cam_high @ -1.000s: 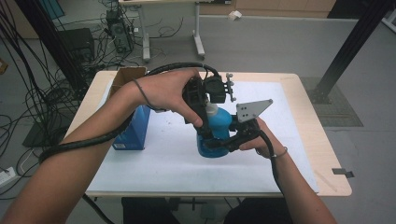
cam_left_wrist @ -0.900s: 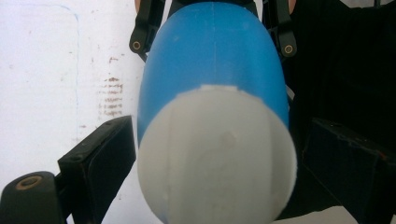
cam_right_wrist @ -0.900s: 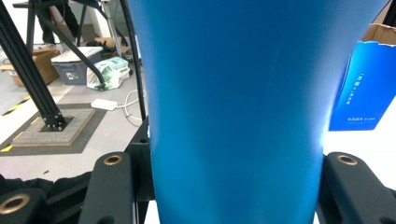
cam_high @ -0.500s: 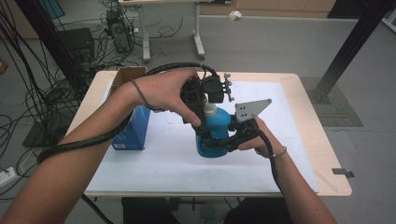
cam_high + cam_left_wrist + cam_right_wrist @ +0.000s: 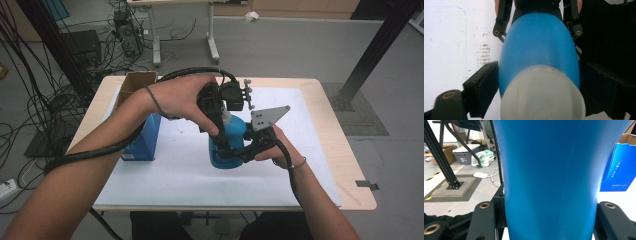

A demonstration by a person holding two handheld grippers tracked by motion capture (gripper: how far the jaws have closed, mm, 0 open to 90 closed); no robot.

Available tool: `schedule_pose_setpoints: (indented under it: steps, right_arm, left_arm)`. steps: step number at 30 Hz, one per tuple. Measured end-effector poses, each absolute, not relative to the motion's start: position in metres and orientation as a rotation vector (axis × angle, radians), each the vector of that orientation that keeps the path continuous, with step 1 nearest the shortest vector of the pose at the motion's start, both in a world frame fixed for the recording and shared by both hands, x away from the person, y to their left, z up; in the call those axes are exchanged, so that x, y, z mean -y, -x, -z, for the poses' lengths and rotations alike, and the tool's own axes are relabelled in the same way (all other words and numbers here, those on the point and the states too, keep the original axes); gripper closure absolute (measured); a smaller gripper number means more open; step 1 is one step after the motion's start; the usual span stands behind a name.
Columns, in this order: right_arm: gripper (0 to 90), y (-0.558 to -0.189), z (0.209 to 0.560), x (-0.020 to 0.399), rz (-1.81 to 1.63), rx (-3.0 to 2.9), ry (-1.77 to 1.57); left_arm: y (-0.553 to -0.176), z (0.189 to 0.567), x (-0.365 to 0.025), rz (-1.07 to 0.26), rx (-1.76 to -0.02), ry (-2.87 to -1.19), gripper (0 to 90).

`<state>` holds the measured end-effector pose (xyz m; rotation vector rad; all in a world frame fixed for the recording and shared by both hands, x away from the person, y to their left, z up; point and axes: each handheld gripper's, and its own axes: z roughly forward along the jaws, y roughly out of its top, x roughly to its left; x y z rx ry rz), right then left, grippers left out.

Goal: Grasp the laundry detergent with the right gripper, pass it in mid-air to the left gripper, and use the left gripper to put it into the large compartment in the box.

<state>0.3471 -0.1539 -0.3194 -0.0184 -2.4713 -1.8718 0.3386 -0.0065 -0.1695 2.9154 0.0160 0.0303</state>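
Blue bottle (image 5: 231, 145) stands upright on desk (image 5: 320, 150), near its middle; right tongs (image 5: 239, 152) pinch its lower body. Left tongs (image 5: 220, 120) come from above w/ jaws just closing around the white cap (image 5: 541, 95); whether they press it, cannot tell.

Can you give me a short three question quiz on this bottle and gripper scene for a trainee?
1. True or false: the right gripper is clamped on the lower body of the blue bottle.
2. What colour is the bottle's cap?
3. Which side of the bottle is the blue box on in the high view? A left, B right.

Key: 1 true. 2 white; the left gripper, whose jaws have just been closing, straddles the neck below it. 3 A.
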Motion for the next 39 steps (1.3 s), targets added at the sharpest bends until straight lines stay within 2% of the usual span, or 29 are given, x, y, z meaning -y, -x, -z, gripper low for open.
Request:
schedule_pose_setpoints:
  steps: [11,22,39]
  right_arm:
    - [43.8,-0.3470,0.3189,0.1550,1.873,2.474,0.015]
    - [43.8,-0.3465,0.3191,0.1537,1.872,2.478,0.004]
    - [43.9,-0.3473,0.3200,0.1538,1.885,2.466,0.003]
  left_arm:
    - [-0.3395,0.1684,0.0084,-0.023,-0.008,-2.921,30.1]
    - [-0.3408,0.1672,0.0076,-0.033,-0.023,-2.923,37.0]
    - [-0.3410,0.1668,0.0103,-0.035,-0.044,-2.929,37.7]
